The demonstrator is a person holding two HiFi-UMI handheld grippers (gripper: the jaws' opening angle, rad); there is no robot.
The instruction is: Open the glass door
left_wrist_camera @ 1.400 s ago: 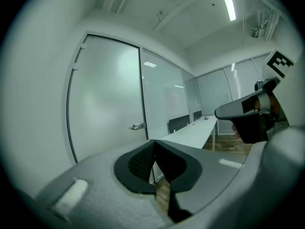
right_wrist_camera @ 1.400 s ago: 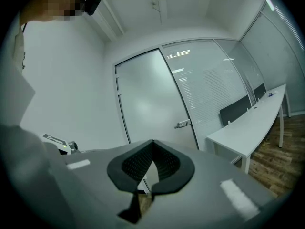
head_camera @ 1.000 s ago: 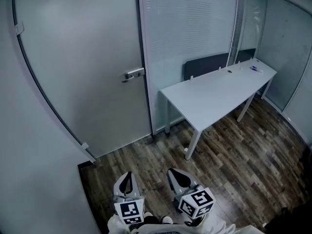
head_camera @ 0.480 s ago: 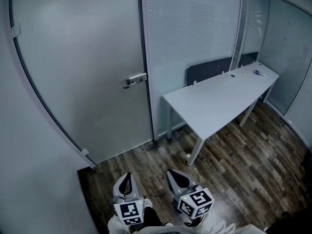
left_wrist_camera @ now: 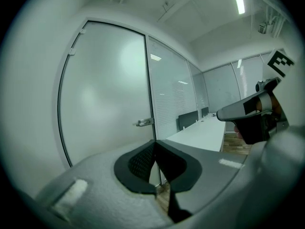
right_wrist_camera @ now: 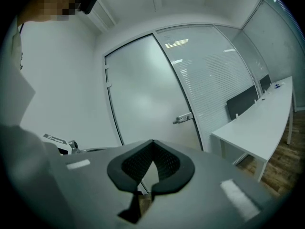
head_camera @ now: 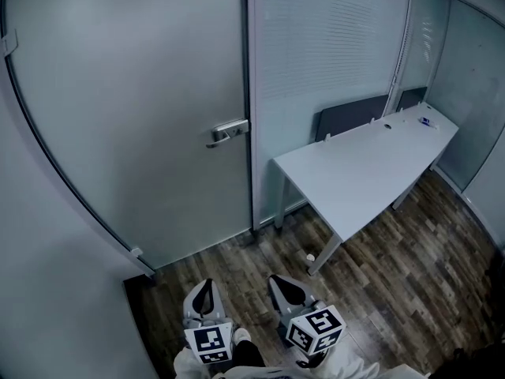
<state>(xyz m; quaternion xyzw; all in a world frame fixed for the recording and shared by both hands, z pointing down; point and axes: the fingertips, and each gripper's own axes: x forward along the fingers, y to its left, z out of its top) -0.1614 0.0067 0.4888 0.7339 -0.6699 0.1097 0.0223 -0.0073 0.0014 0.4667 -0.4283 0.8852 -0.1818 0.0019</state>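
We hold both tongs low at the bottom of the head view, side by side above the dark wood-plank floor [head_camera: 394, 275], each with its marker cube nearest us. The left tongs [head_camera: 205, 290] are clenched: in the left gripper view the two dark ribbed pads meet at their tips with nothing between them. The right tongs [head_camera: 288, 287] are clenched as well, their pads touching at the tips in the right gripper view and gripping nothing. Both point roughly level toward the wall ahead, and neither touches anything.

The tall frosted glass door [head_camera: 134, 117] stands ahead of us and to the left, well apart from both tongs. It sits closed in its frame, its right edge against the dark vertical post. The silver metal lever handle [head_camera: 228, 132] is mounted near that right edge at about mid-height, lying roughly level with its free end pointing left, away from the post. A small metal fitting [head_camera: 136, 253] shows at the lower left edge of the door, near the floor.

To the right of the post runs a glass partition with horizontal blinds [head_camera: 331, 46]. In front of it stands a long white tabletop [head_camera: 363, 164] on white legs, set at an angle away from us to the right. A dark flat panel [head_camera: 351, 115] stands between the tabletop and the partition. At the far end of the tabletop lies a small bluish item [head_camera: 426, 121], too small for us to identify.
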